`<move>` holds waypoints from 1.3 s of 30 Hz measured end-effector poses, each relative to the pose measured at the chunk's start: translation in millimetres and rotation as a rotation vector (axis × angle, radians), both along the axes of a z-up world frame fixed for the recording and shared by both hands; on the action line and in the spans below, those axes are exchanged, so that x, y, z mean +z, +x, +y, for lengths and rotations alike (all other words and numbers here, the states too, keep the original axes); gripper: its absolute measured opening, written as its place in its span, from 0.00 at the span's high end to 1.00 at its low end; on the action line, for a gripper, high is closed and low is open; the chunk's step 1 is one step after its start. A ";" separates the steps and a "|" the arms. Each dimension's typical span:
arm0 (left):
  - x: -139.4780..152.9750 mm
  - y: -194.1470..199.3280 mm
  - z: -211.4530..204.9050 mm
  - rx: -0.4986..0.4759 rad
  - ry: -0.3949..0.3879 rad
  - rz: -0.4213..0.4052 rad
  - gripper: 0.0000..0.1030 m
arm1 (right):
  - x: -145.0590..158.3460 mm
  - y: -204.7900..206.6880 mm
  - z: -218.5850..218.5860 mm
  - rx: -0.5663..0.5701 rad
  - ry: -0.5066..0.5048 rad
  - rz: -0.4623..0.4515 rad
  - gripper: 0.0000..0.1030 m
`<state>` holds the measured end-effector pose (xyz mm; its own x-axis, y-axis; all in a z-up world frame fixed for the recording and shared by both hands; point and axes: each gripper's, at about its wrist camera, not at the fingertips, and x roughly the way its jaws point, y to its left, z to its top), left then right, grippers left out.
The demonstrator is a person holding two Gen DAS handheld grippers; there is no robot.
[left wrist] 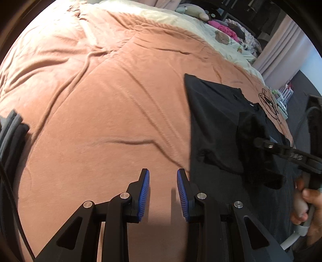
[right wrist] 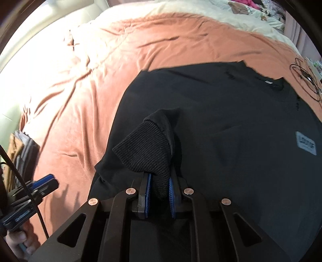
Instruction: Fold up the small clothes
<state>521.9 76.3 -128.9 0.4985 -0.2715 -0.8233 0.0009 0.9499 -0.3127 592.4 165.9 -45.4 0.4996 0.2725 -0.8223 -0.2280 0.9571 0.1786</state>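
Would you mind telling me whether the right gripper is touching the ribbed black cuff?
Touching. The right wrist view shows the right gripper with both blue pads pressed on the ribbed black cuff, which is pinched between them above the black sweatshirt.

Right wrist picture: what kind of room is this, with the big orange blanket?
Most likely a bedroom. A wide bed with a salmon-coloured blanket fills the view, a black sweater lies spread on it, and soft toys sit at the far end by curtains.

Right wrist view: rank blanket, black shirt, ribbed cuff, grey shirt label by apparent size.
1. Blanket and black shirt: too close to rank.
2. Ribbed cuff, inflated by nearness to the camera.
3. Grey label.
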 end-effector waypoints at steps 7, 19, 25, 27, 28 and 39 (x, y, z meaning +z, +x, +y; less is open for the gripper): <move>-8.9 17.3 -38.5 -0.057 0.054 0.029 0.71 | 27.3 -21.2 -67.6 -0.047 0.033 -0.046 0.90; -30.9 33.5 -67.9 -0.088 0.151 0.086 0.71 | 62.2 -48.5 -195.3 -0.118 0.104 -0.076 0.90; -34.6 35.6 -70.1 -0.088 0.169 0.076 0.71 | 16.9 -52.7 -270.5 -0.244 0.226 -0.035 0.89; -34.7 35.8 -74.4 -0.104 0.189 0.069 0.71 | -8.9 -56.3 -290.8 -0.278 0.301 -0.018 0.89; -35.5 36.1 -76.1 -0.110 0.204 0.067 0.71 | -20.3 -56.2 -297.0 -0.292 0.333 -0.004 0.89; -33.3 40.3 -79.4 -0.129 0.209 0.043 0.71 | -79.2 -32.4 -333.4 -0.326 0.543 0.046 0.43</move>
